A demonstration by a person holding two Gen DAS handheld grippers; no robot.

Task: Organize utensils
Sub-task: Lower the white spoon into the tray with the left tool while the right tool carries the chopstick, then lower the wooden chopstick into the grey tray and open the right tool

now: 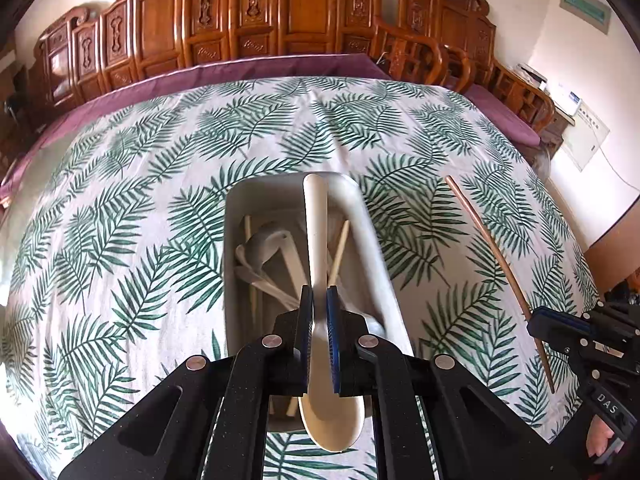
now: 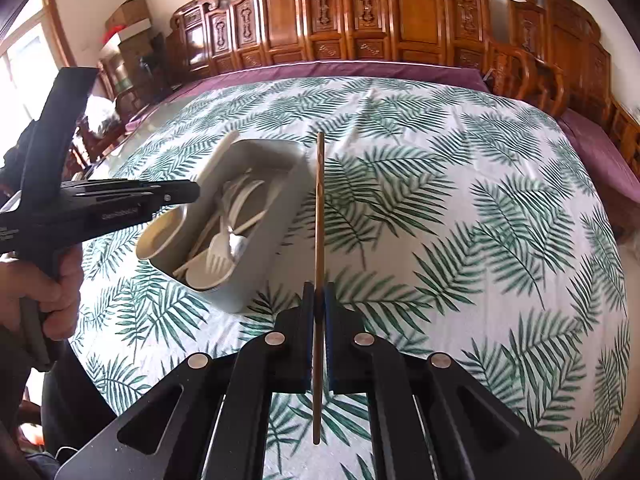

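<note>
We see cloth [image 1: 120, 200] on table: woven fabric, matt, slightly creased, printed with green leaves. Purple cloth [image 1: 280, 66] under it, matt also. Tray [image 1: 376, 240] looks as plastic, grey, smooth, dull sheen. Spoon [image 1: 316, 240] cream plastic, smooth, little gloss. Inside tray we see fork [image 2: 216, 254] of same pale plastic, and one metal spoon [image 2: 236, 242], shiny. Chopstick [image 2: 319, 216] is brown wood, smooth. Grippers [image 1: 319, 300] black matt plastic, blue ribbed pads [image 1: 333, 320], metal bolts. Chairs [image 1: 304, 12] carved wood, glossy varnish.
</note>
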